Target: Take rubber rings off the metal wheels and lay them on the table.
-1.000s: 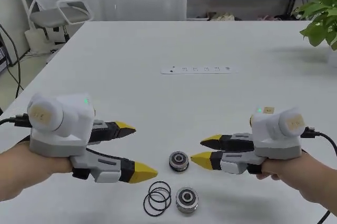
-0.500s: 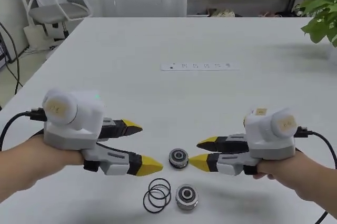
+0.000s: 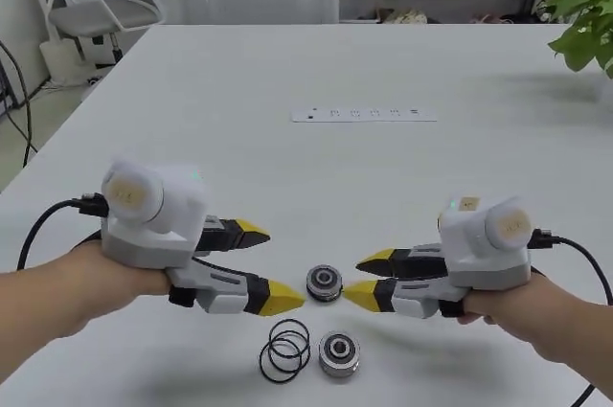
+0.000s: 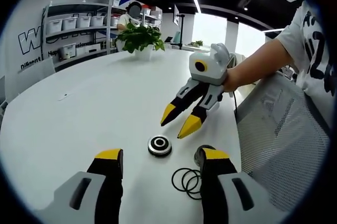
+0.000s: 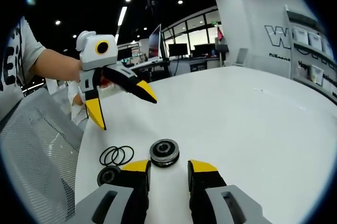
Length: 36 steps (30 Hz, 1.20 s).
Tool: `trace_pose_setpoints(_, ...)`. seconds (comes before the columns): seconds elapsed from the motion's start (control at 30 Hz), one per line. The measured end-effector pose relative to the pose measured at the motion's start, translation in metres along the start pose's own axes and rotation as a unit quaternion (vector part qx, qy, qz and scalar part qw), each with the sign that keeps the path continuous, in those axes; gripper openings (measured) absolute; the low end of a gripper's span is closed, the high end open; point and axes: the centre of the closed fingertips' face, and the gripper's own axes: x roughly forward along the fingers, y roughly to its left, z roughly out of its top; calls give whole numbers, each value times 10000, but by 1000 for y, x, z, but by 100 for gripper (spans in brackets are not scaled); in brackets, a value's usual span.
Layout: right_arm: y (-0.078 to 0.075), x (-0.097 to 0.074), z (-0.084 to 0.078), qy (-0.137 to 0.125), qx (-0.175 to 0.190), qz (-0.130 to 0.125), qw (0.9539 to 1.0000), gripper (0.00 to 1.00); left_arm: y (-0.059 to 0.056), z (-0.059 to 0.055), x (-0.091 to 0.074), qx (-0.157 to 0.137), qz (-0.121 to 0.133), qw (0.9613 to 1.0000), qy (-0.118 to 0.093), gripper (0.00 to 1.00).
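1. Over the last second I have drawn both grippers in toward the far wheel (image 3: 324,282). My left gripper (image 3: 268,265) made the bigger shift, to the right. The head camera tipped too, so part of the shift is only the view.
2. The far wheel sits on the table (image 3: 383,168) between my two sets of tips and touches neither. Its rim looks dark, so I judge a ring is still on it.
3. The near wheel (image 3: 339,353) shows a silver rim and seems stripped. The loose rings (image 3: 284,350) overlap flat on the table, just left of it.
4. Meaning: this is the approach for the next strip, with nothing grasped yet.
5. Pose:
   - Left gripper: jaws spread wide and empty, lower tip just left of the far wheel.
   - Right gripper (image 3: 364,278): jaws parted more narrowly and empty, tips pointing left at the wheel's right side.
   - Both are held roughly level, facing each other.
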Motion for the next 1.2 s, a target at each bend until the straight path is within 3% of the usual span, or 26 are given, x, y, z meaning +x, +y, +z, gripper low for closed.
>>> trace_pose_setpoints(0.5,3,4,-6,83,-7,67,9999,25,2,-8,20,-121,-92,9998,98,50)
trace_pose_setpoints(1.2,4,3,-8,70,-17,81,9999,26,-6,-7,43,-119,-243,9993,240,34)
